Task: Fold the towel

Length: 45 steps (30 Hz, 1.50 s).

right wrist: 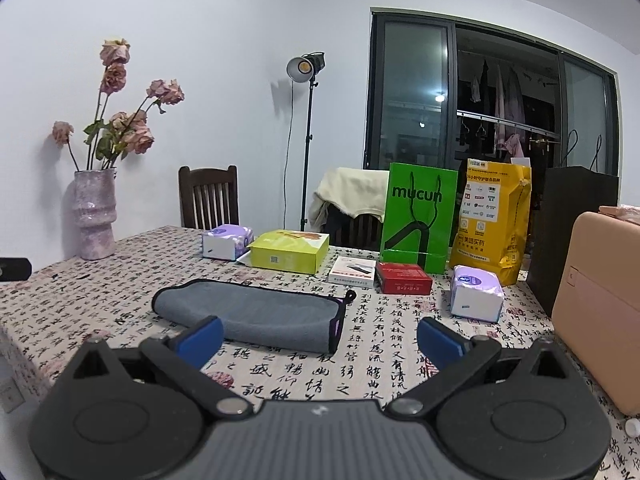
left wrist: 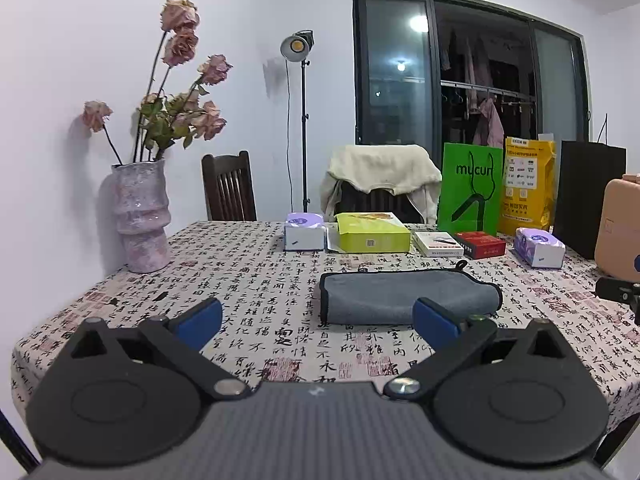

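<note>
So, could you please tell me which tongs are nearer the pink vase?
Left. The left tongs have the vase close by on their left; from the right tongs it stands farther off.

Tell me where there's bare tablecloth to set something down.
Free: the near strip between the folded towel and the table edge, below both open claws; also the stretch between the vase and the towel. Crowded: the far edge, with boxes and bags.
</note>
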Tool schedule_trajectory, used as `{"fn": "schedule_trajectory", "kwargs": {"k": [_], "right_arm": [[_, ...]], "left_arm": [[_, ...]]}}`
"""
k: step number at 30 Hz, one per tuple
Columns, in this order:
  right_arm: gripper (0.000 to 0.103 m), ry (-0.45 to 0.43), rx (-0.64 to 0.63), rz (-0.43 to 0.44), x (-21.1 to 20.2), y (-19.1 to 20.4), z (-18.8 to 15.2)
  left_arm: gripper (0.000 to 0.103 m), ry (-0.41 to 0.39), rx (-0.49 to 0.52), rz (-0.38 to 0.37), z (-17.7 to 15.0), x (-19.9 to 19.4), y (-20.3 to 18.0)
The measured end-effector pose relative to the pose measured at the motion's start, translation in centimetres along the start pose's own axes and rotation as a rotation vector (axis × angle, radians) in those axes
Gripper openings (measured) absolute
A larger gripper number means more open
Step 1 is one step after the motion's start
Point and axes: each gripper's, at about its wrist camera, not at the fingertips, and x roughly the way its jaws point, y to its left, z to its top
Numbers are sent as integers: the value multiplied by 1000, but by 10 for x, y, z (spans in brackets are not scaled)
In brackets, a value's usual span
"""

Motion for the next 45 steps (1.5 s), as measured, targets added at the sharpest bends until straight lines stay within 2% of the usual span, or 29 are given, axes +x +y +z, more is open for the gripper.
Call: {"fn": "schedule_trajectory", "kwargs": {"k": [8, 14, 25, 35, 45], "right_arm": [[103, -28, -14, 4, -42, 13, -9], [103, -25, -4, 2, -69, 23, -18], [103, -10, 15, -18, -115, 39, -29], [103, 5, 9, 8, -131, 53, -31], [103, 14, 14, 18, -136, 52, -36]], "left_arm": [[103, -16, -1, -2, -16, -37, -4], [103, -26, 6, -33, -25, -61, -7], [103, -26, 28, -25, -36, -95, -6], [103, 8, 10, 6, -46, -110, 4], [103, 7, 35, -54, -45, -116, 4]]}}
